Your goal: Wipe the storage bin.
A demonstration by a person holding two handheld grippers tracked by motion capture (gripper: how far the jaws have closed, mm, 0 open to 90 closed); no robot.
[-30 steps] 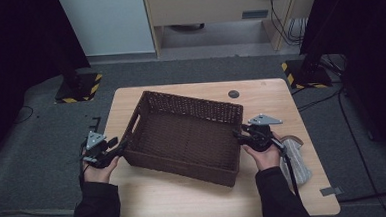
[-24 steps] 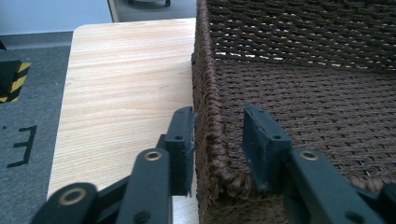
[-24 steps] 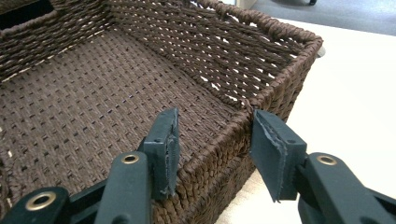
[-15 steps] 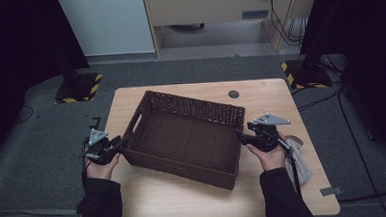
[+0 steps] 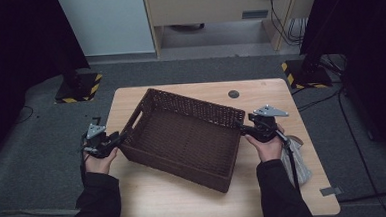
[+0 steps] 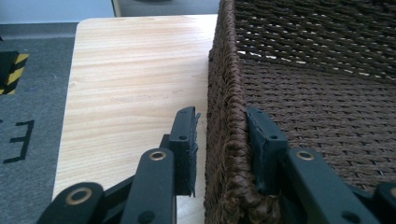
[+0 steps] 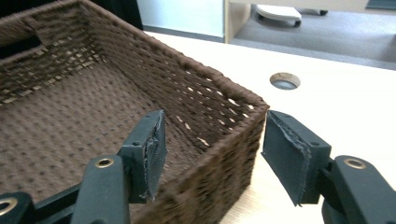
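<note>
So the dark brown rectangular wicker basket [image 5: 182, 134] is sat skewed in the middle of the light wooden table [image 5: 280, 194]. Its left end wall is straddled by the left gripper [image 5: 113, 140]: one pad is seen inside the basket against the weave, the other outside with a thin gap, so a real clamp isn't shown; the jaws have just been opening slightly. The basket's right-hand wall near the corner is straddled by the right gripper [image 5: 242, 129], whose fingers [image 7: 149, 156] are spread well clear of the rim after just opening.
</note>
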